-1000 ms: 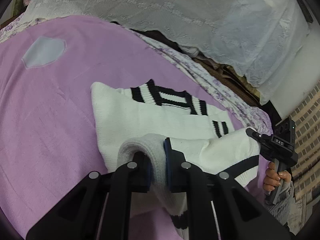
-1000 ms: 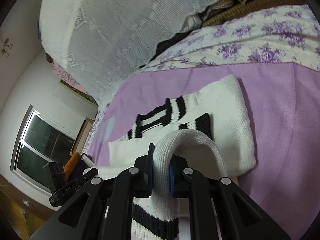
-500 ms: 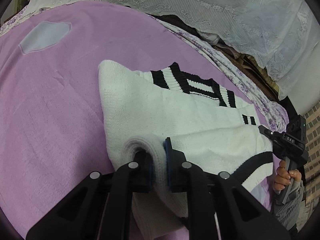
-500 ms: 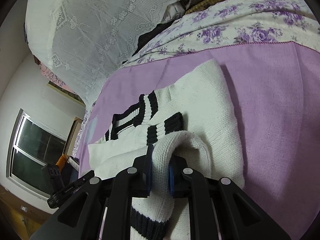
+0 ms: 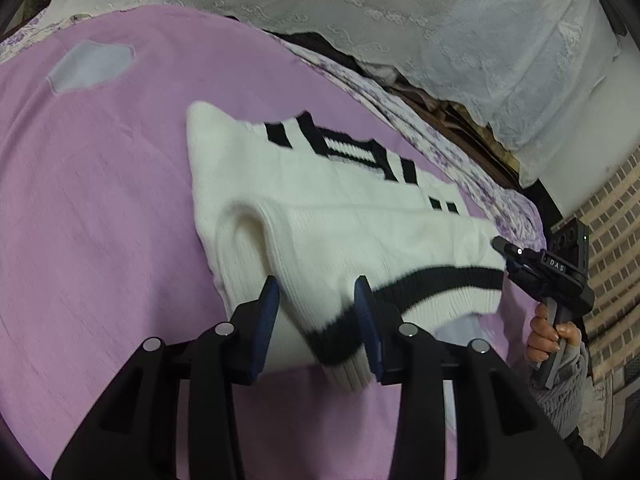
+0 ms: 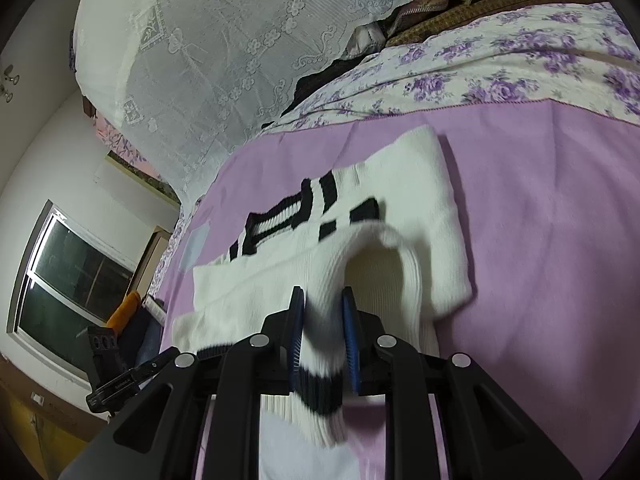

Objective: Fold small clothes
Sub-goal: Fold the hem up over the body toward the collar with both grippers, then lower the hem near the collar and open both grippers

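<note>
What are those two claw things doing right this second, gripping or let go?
Left gripper: open, its fingers spread either side of the white sweater, not pinching.
Right gripper: open, the sweater's striped hem lying loose between its fingers.

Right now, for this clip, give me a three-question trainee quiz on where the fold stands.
1. True or false: the left gripper is clamped on the white sweater.
2. The sweater lies on: A) a wooden table B) the purple blanket C) a tiled floor
3. Fill in: the right gripper straddles the sweater's black-striped ____.

Key: 1 false, its jaws stand apart; 2 B; 3 hem.
</note>
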